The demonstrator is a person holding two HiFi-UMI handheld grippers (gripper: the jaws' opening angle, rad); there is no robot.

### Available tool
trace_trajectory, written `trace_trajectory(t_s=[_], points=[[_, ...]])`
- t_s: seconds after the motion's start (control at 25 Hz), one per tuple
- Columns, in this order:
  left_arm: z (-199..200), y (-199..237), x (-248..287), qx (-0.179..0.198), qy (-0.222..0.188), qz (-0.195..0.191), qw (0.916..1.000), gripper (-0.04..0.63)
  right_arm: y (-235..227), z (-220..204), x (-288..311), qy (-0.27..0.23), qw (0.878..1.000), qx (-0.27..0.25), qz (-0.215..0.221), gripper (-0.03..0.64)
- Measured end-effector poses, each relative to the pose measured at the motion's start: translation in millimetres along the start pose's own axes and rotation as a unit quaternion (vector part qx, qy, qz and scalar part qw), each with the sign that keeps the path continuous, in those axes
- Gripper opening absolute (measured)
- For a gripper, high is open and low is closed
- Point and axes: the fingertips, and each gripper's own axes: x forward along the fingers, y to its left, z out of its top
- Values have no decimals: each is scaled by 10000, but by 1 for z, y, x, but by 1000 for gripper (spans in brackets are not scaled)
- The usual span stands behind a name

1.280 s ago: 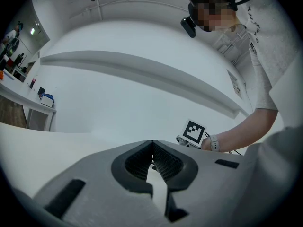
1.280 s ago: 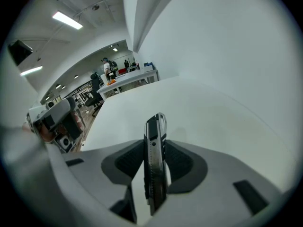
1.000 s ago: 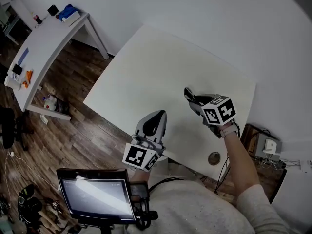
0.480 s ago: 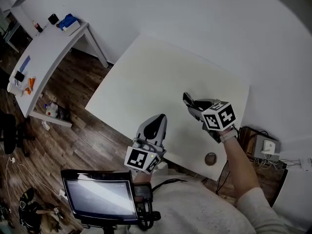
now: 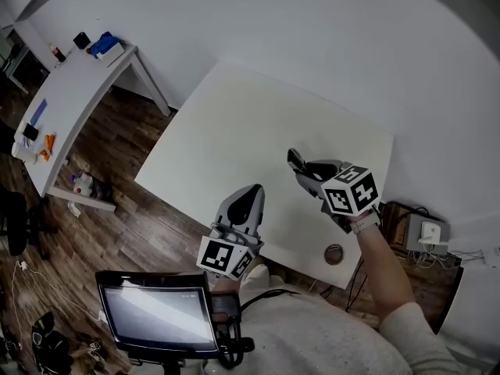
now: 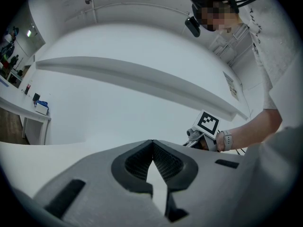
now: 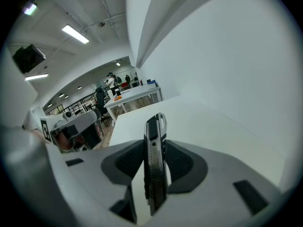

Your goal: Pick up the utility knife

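A slim dark utility knife with a metal rail stands on edge between my right gripper's pads, its looped end pointing away over the white table. In the head view the right gripper hangs above the table's right half, shut on the knife. My left gripper hovers at the table's near edge, pointing across the table. Its jaws are shut with nothing between them. The right gripper's marker cube shows beyond it.
A round cable hole sits near the table's front right corner. A second white table with small items stands at the far left over wooden floor. A screen sits close to the person's chest. Power boxes lie on the floor at right.
The right gripper has risen from the table with the knife in its jaws. The left gripper has lifted slightly too.
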Motion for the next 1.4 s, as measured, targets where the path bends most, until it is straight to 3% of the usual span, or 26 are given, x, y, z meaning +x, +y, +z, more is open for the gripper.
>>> trace_trajectory(t_s=[0.6, 0.96, 1.4], points=[[12, -2, -6, 97, -44, 37, 9999, 8, 12, 15, -28, -546, 9984, 109, -31, 141], [20, -6, -8, 168, -136, 59, 9997, 8, 21, 25, -54, -1179, 9927, 264, -39, 141], [30, -11, -1, 215, -284, 5, 9994, 8, 34, 38, -74, -1570, 9874, 193, -86, 141]])
